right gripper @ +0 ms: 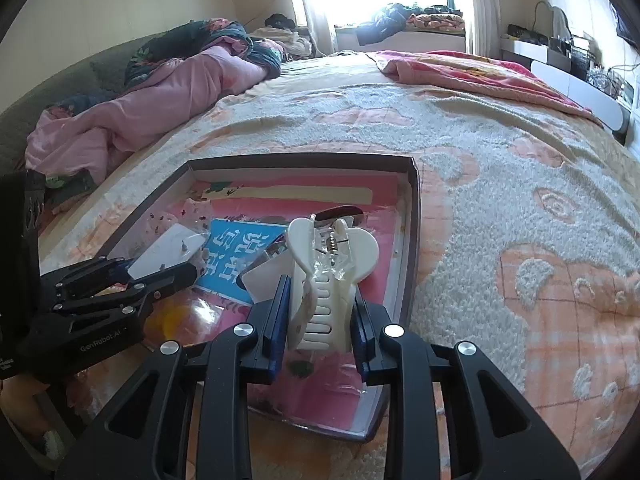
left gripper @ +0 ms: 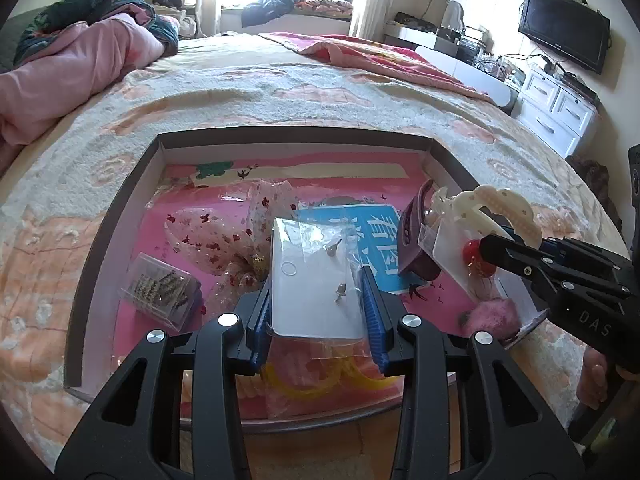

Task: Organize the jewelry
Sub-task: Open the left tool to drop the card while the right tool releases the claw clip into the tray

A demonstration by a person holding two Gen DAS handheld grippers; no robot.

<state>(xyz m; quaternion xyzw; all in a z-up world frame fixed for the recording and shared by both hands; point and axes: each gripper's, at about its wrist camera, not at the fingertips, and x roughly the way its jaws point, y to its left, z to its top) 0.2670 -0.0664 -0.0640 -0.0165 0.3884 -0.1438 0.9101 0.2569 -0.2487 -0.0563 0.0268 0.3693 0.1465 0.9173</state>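
A shallow dark-rimmed box (left gripper: 120, 216) lies on the bed with jewelry over a pink liner. My left gripper (left gripper: 318, 280) is shut on a white earring card in a clear bag (left gripper: 308, 280), held above the box; it also shows in the right wrist view (right gripper: 168, 254). My right gripper (right gripper: 320, 304) is shut on a cream claw hair clip (right gripper: 328, 264), held over the box's right side; the clip also shows in the left wrist view (left gripper: 496, 208). A maroon hair clip (left gripper: 416, 236), a clear case of small pieces (left gripper: 160, 292) and a sheer bow (left gripper: 224, 236) lie inside.
A blue printed card (left gripper: 376, 240) lies in the box. A pink fluffy piece (left gripper: 488, 316) and a red bead item (left gripper: 472, 252) sit at its right edge. Yellow bangles (left gripper: 304, 380) lie under my left gripper. A pink quilt (left gripper: 60, 72) is heaped at the bed's far left.
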